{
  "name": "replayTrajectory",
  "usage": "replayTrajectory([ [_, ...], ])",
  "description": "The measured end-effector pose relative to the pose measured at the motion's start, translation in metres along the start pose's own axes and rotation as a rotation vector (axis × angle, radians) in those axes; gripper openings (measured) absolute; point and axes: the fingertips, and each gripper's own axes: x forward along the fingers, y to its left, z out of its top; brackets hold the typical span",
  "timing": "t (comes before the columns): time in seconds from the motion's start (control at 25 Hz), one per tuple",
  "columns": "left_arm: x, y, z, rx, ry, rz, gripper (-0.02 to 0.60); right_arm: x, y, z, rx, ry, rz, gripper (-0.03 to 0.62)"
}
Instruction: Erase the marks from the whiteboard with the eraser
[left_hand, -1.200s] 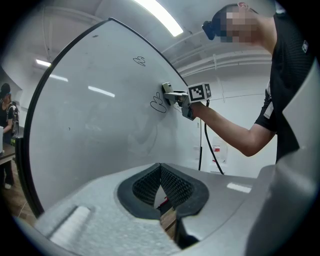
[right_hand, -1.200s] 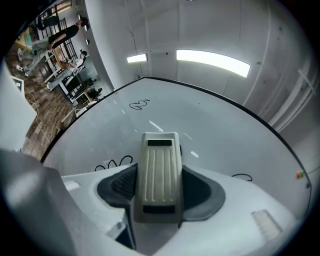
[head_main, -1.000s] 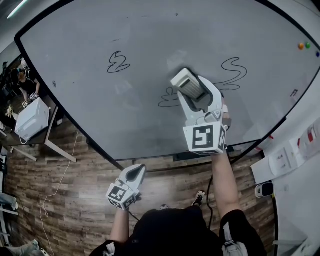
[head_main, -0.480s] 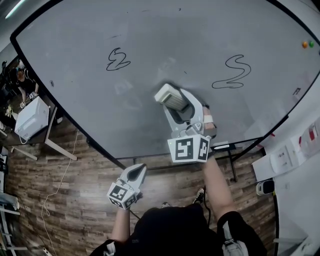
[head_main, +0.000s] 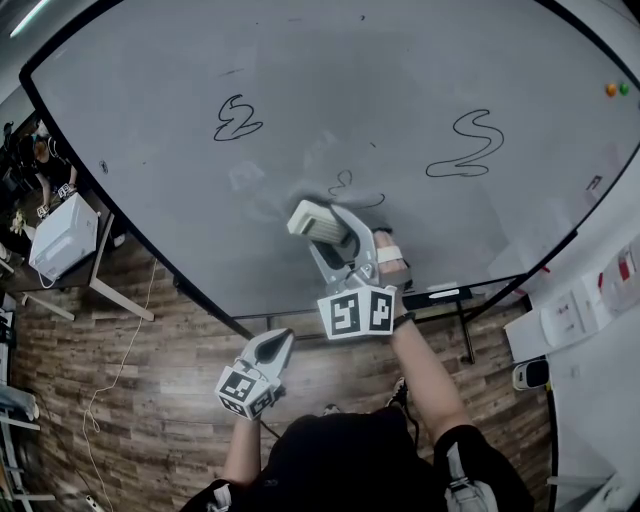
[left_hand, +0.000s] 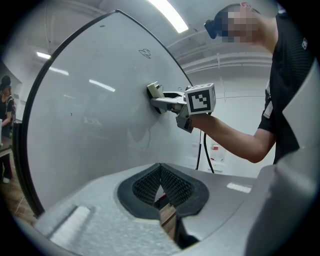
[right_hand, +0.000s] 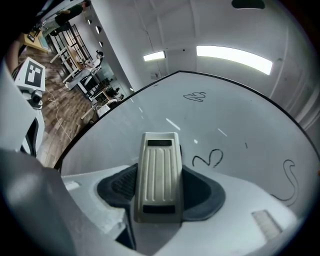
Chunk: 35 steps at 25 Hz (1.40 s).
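Against the lower middle of the whiteboard (head_main: 150, 80), the right gripper (head_main: 322, 230) presses the eraser (head_main: 306, 217) flat to the surface. Its jaws are clamped on the eraser's ribbed cream body, one on each side, as the right gripper view shows. Just above and to the right of the eraser sits a thin, broken squiggle (head_main: 345, 185) with a hazy smear around it. Two bolder marks stand well apart from it: a left squiggle (head_main: 238, 118) high on the board and a right squiggle (head_main: 463, 143) toward the far side. Small coloured magnets (head_main: 610, 90) cling near the board's upper right edge. The left gripper (head_main: 272, 345) hangs low over the wooden floor (head_main: 150, 400), away from the board, its dark pads closed together with nothing between them.
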Motion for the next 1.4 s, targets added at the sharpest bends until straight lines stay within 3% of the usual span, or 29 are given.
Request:
replayTrajectory([
  [0.24,-0.002,0.003,-0.002,0.002,-0.011,0.002,0.011,0.006,0.030,0.000,-0.061,0.007,0.082,0.253],
  [0.56,-0.003,0.005,-0.005,-0.009,-0.007,0.013,0.011,0.008,0.038,-0.004,-0.209,0.022,0.093,0.253],
  [1.0,0.005,0.001,0.001,-0.001,0.002,0.011,0.011,0.007,0.038,-0.006,-0.283,0.026,0.152,0.253],
  [1.2,0.005,0.003,-0.002,0.002,0.000,0.012,0.011,0.005,0.026,-0.005,-0.319,0.028,0.104,0.252],
  [1.4,0.005,0.003,-0.004,-0.008,0.006,0.018,0.011,-0.002,-0.023,0.003,-0.310,0.017,0.007,0.253],
])
